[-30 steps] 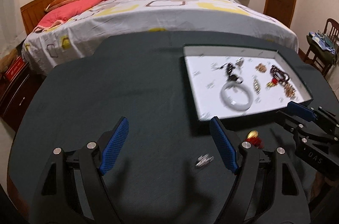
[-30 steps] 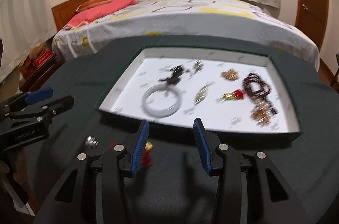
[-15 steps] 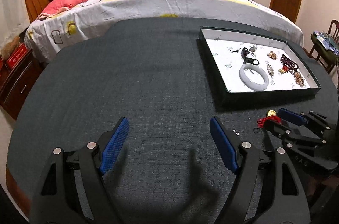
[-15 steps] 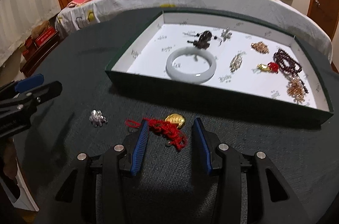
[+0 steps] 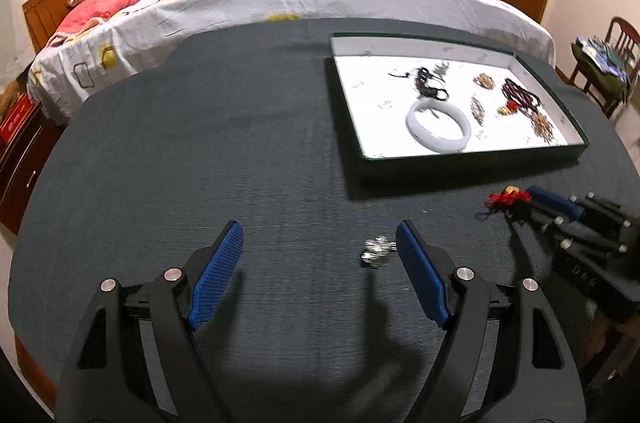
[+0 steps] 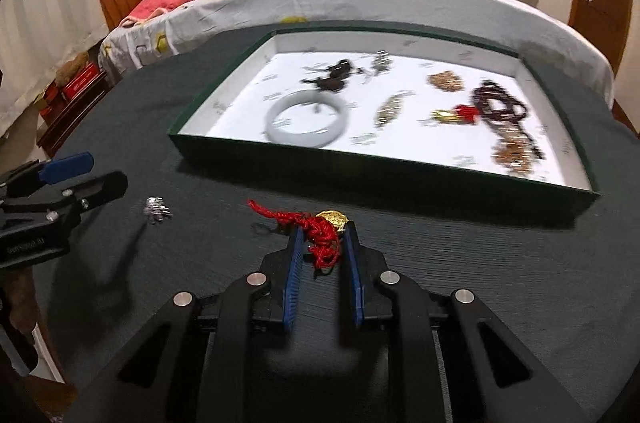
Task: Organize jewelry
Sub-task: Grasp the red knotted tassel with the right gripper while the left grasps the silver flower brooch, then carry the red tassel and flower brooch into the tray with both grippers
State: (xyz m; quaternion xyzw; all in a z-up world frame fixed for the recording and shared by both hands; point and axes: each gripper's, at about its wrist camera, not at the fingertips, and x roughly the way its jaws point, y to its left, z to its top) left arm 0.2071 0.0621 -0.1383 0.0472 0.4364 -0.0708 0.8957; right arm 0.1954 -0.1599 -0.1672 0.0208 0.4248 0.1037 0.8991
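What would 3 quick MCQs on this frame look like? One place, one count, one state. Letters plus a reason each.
1. Where does the silver charm lie?
A. in the tray
B. on the dark tabletop, beside one finger of the left hand-held gripper
C. on the bed

2. How many jewelry pieces lie on the tabletop outside the tray?
A. two
B. none
C. five

3. What sits between the fingers of the right hand-held gripper?
A. the white bangle
B. nothing
C. the red cord with gold pendant

Key: 1 B, the charm rests on the cloth just inside the left hand-held gripper's finger. 2 A, only the charm and the red-corded pendant are outside the tray. 3 C, the red cord bunches between the closing jaws; the white bangle stays in the tray.
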